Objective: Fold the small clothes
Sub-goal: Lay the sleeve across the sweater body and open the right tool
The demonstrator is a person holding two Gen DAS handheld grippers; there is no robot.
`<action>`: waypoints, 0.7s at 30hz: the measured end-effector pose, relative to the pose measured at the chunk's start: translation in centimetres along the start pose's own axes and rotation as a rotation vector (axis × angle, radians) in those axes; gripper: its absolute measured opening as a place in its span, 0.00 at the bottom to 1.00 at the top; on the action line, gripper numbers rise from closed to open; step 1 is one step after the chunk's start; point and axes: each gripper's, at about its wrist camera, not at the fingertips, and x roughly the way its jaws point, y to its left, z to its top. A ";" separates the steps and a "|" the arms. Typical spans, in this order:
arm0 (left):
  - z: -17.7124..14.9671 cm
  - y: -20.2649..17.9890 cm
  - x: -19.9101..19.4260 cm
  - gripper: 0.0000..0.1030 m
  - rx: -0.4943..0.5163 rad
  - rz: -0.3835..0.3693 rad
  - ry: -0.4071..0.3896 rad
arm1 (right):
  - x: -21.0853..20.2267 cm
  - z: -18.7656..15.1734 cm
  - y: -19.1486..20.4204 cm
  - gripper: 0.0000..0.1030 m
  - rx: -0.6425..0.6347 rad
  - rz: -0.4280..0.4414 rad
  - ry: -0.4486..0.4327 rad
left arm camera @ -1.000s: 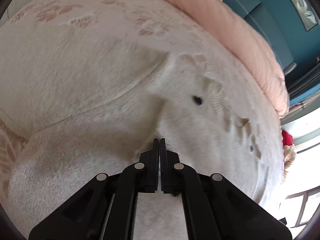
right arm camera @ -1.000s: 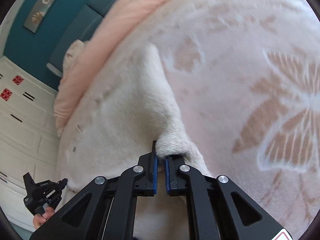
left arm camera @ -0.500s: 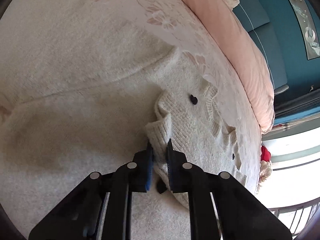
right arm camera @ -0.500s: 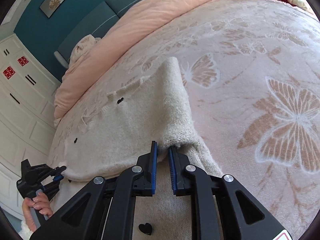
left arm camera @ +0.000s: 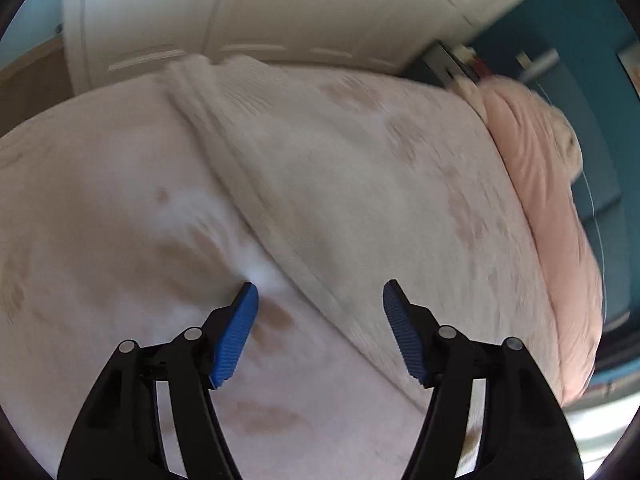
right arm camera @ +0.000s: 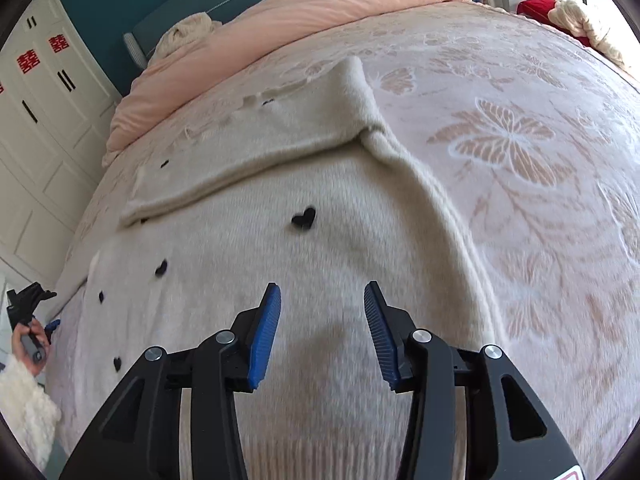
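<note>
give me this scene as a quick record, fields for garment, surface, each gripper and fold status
garment: cream knit cardigan with small black heart buttons, lying flat
surface: bedspread with a butterfly pattern; peach duvet bunched at the head end
fold status: one sleeve lies folded across the body; rest not yet folded
right hand-held gripper: jaws opening, nothing between the pads, above the cardigan's lower part
left hand-held gripper: jaws opening, nothing gripped; view blurred, over a cloth edge on the bedspread
</note>
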 end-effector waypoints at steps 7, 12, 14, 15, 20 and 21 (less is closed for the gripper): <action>4.4 -1.8 0.0 0.08 -0.044 0.028 -0.041 | -0.8 -2.9 1.0 0.45 0.073 0.011 0.089; -1.6 -15.9 -7.4 0.07 0.334 -0.185 -0.114 | -1.6 -2.3 3.1 0.45 0.021 0.031 0.073; -7.0 -21.5 -10.7 0.07 0.478 -0.314 -0.086 | -1.9 -1.9 3.8 0.46 0.007 0.048 0.056; -10.3 -23.8 -11.9 0.08 0.548 -0.365 -0.065 | -2.0 -1.7 4.1 0.46 0.006 0.052 0.048; -27.6 -28.4 -11.4 0.48 0.759 -0.464 0.149 | -2.0 -0.7 4.3 0.47 0.004 0.064 0.021; -29.9 -27.7 -10.3 0.79 0.757 -0.437 0.188 | -2.0 -0.3 4.3 0.48 0.004 0.065 0.021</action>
